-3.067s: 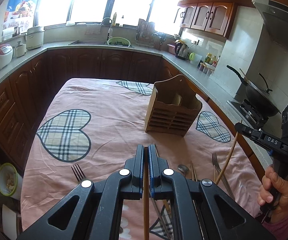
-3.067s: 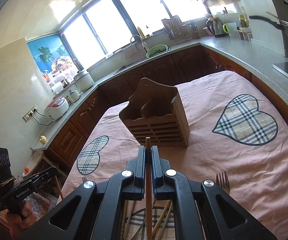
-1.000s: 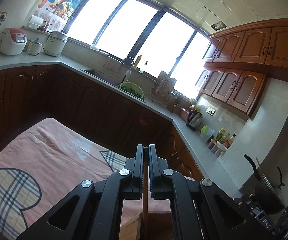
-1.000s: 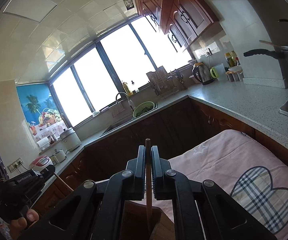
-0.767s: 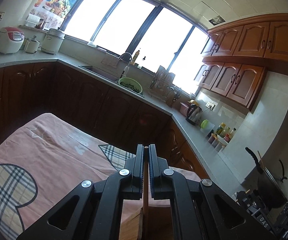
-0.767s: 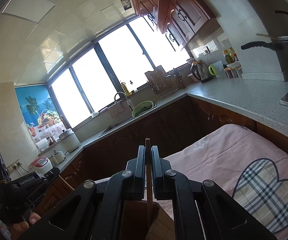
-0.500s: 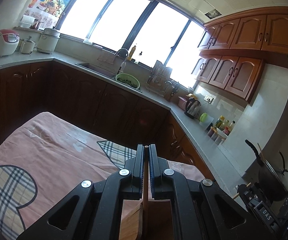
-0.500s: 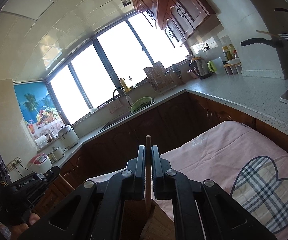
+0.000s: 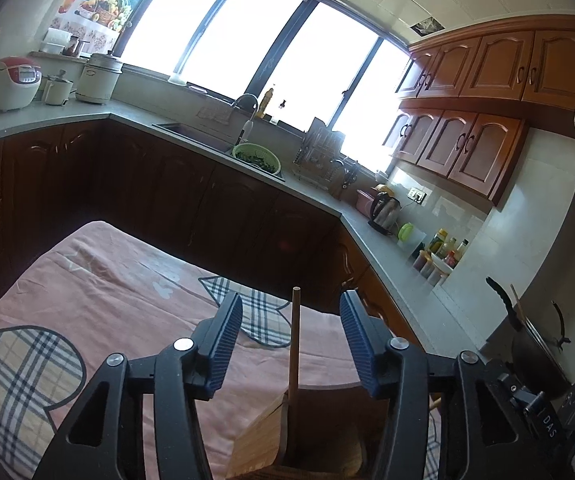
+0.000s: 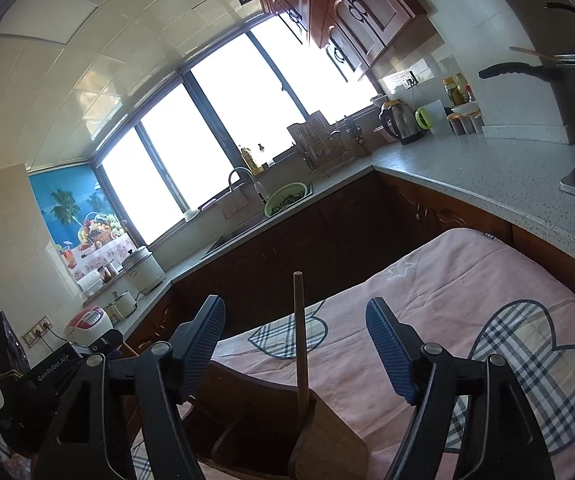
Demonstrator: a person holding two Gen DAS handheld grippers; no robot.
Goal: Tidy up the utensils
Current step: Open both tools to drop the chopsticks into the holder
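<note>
My left gripper point(image 9: 291, 344) is open, its jaws spread on either side of a wooden chopstick point(image 9: 294, 356) that stands upright in the wooden utensil holder point(image 9: 263, 444) just below. My right gripper point(image 10: 295, 344) is open too, straddling a second wooden chopstick point(image 10: 300, 344) that stands in the same holder point(image 10: 327, 440). Neither chopstick touches a pad. The holder's lower part is hidden by the grippers. The right gripper shows at the lower right of the left wrist view point(image 9: 543, 420); the left gripper shows at the lower left of the right wrist view point(image 10: 47, 372).
The holder stands on a table with a pink cloth point(image 9: 119, 304) printed with plaid hearts. Dark cabinets and a grey counter point(image 10: 487, 172) wrap around behind, with a sink, a kettle point(image 9: 383, 210) and a wok point(image 9: 535, 344) on the stove at right.
Both grippers have opened and let go of their chopsticks, which now stand free in the holder. Before that both tilted up and lowered the chopsticks into it.
</note>
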